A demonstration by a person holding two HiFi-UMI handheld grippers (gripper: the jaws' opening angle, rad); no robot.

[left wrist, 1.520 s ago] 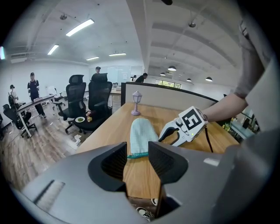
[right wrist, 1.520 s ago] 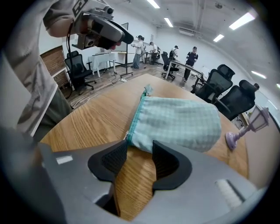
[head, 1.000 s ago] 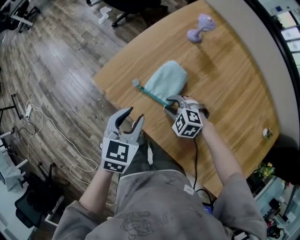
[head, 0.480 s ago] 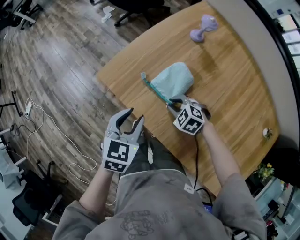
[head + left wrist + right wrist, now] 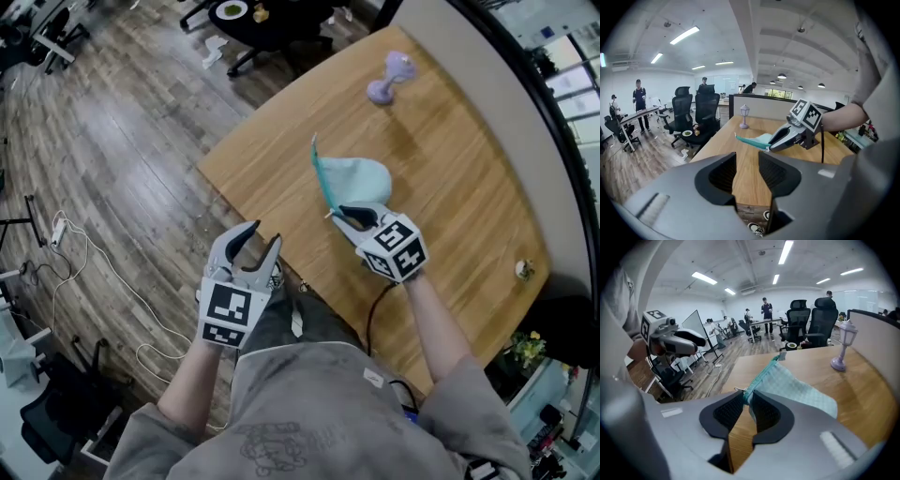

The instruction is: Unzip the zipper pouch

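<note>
At the lower left of the head view, the left gripper (image 5: 258,236) hangs just off the near edge of the wooden table (image 5: 469,216), over the plank floor (image 5: 112,159), with its jaws standing apart and nothing between them. At centre frame is the teal zipper pouch (image 5: 364,178), over the tabletop, with its zipper edge (image 5: 322,173) raised and running toward the upper left. Just right of centre, the right gripper (image 5: 343,215), its marker cube (image 5: 394,249) turned to the camera, has the near zipper end of the pouch pinched between its jaws, which have just been closing. The right gripper view shows the pads pressing on the fabric at that corner. Near the top of the frame, well apart from the pouch, a small purple lamp-shaped ornament (image 5: 387,77) stands on the table
</note>
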